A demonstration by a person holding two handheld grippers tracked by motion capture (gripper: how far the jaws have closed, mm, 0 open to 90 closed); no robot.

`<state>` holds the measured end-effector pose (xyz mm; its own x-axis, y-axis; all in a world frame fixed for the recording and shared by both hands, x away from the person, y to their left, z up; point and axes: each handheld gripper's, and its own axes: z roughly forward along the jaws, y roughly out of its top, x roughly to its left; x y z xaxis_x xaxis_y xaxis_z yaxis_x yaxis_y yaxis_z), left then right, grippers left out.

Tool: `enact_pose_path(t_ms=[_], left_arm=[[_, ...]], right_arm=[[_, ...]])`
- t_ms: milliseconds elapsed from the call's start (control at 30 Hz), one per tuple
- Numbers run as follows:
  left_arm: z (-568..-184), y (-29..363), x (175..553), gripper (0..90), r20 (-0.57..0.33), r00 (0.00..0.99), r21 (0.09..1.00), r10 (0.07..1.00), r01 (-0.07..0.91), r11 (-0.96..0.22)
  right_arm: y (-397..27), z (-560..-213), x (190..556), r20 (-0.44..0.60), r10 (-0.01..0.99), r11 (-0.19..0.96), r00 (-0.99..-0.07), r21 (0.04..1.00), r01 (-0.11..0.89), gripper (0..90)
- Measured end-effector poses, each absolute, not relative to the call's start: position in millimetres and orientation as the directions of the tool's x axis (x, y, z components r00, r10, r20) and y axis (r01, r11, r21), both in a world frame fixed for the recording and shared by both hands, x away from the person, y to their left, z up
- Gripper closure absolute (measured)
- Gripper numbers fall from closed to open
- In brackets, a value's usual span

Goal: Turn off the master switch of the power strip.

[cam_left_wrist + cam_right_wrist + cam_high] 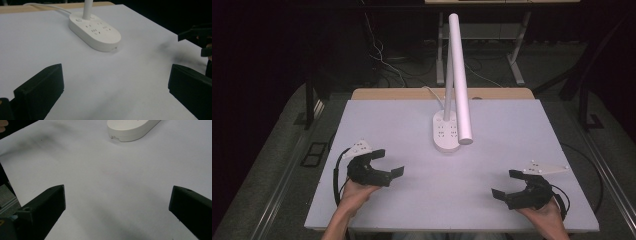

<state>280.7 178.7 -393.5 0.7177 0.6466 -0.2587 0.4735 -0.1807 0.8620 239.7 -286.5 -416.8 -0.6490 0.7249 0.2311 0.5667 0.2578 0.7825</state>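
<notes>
A white desk lamp stands mid-table on an oval base [446,131] that carries several power sockets; its long tube head [460,75] leans out over the base. In the left gripper view the lamp base [95,31] lies ahead, past the jaws. In the right gripper view the base's near end [130,130] sits at the top. My left gripper [388,162] rests low at the table's front left, open and holding nothing. At the front right, my right gripper [506,183] is open too, nothing between its jaws. The right gripper [200,40] also appears at the right edge of the left gripper view.
The white table top [412,120] has a wooden strip along its far edge [402,93]. The lamp's white cable [432,95] runs off the back. Cables and metal table legs [517,65] stand on the dark floor beyond. A black bracket [314,152] lies left of the table.
</notes>
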Motion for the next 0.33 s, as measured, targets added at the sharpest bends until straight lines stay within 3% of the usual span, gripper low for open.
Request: enact_pose_path(t_ms=[333], left_arm=[[-415.3,179.1,266.8,0.0,-0.277,0.725,0.84,0.631,0.502,-0.207]], right_arm=[[-286.3,-417.9,239.8,0.237,0.727,0.256,-0.644,0.778,0.574,0.0]])
